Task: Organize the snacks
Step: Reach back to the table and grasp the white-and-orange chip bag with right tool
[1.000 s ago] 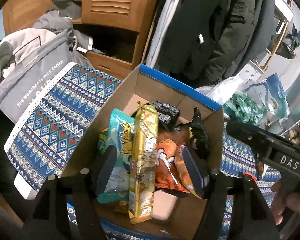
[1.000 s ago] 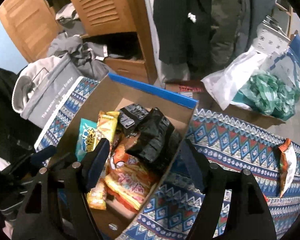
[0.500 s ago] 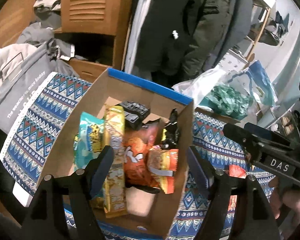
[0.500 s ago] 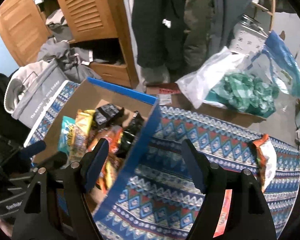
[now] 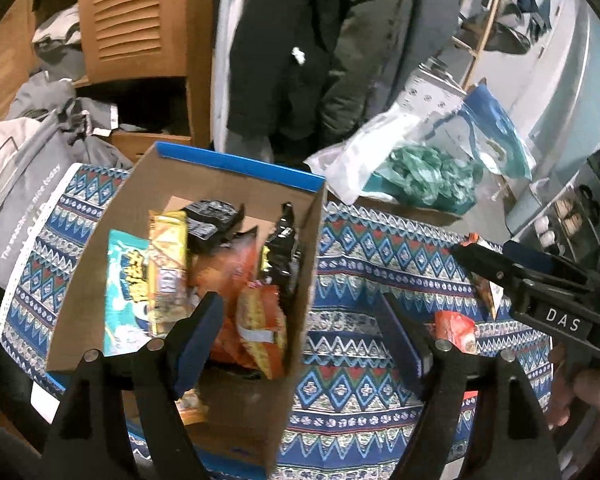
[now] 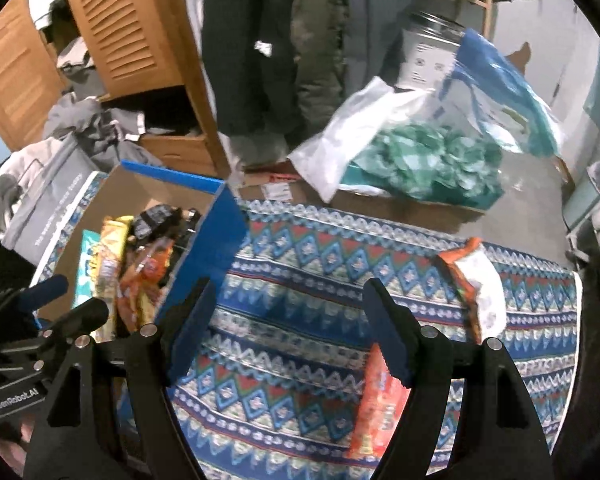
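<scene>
Box rim (image 5: 236, 164), bare patterned cloth (image 6: 320, 280) beside

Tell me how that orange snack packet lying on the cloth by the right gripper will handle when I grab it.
The orange snack packet looks like thin crinkly film, so it will probably flex and crumple rather than stay stiff. It lies flat on the patterned cloth, so the fingers may slide over it; pinching an edge seems safer. Probably light, and the contents may crush.

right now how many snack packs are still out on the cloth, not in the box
2: an orange pack under the right gripper, and an orange-and-white pack near the cloth's far right edge. Others may be hidden.
</scene>
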The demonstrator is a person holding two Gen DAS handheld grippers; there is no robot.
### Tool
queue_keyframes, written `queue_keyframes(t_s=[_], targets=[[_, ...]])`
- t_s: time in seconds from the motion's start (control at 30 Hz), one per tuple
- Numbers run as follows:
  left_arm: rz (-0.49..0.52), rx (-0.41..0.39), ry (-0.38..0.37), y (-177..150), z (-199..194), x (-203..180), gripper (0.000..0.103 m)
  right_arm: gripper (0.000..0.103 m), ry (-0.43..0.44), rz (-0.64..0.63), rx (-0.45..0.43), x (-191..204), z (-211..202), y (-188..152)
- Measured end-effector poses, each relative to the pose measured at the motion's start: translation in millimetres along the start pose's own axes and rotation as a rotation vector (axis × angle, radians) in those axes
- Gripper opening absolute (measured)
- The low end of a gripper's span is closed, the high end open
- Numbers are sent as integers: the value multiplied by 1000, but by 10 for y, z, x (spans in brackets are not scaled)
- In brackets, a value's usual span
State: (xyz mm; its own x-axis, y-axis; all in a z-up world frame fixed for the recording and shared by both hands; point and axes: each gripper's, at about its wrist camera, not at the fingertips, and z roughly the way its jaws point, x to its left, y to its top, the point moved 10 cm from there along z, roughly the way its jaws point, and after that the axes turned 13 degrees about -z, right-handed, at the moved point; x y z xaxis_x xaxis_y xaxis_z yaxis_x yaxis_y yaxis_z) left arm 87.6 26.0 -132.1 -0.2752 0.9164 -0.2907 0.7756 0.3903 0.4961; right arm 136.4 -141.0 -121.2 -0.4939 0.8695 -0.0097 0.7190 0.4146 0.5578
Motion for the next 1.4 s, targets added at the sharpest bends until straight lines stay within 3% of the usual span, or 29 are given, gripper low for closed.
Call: queue_keyframes(t_s=[0.7, 1.07, 1.4], targets=[[77, 174, -11, -168, 564, -873, 80, 75, -84, 22, 168, -1295, 117, -715], [116, 293, 13, -302, 1152, -1247, 80, 75, -78, -76, 256, -1819, 594, -894], [186, 356, 45, -368, 1640, -1542, 80, 75, -46, -36, 284, -2062, 1005, -977]])
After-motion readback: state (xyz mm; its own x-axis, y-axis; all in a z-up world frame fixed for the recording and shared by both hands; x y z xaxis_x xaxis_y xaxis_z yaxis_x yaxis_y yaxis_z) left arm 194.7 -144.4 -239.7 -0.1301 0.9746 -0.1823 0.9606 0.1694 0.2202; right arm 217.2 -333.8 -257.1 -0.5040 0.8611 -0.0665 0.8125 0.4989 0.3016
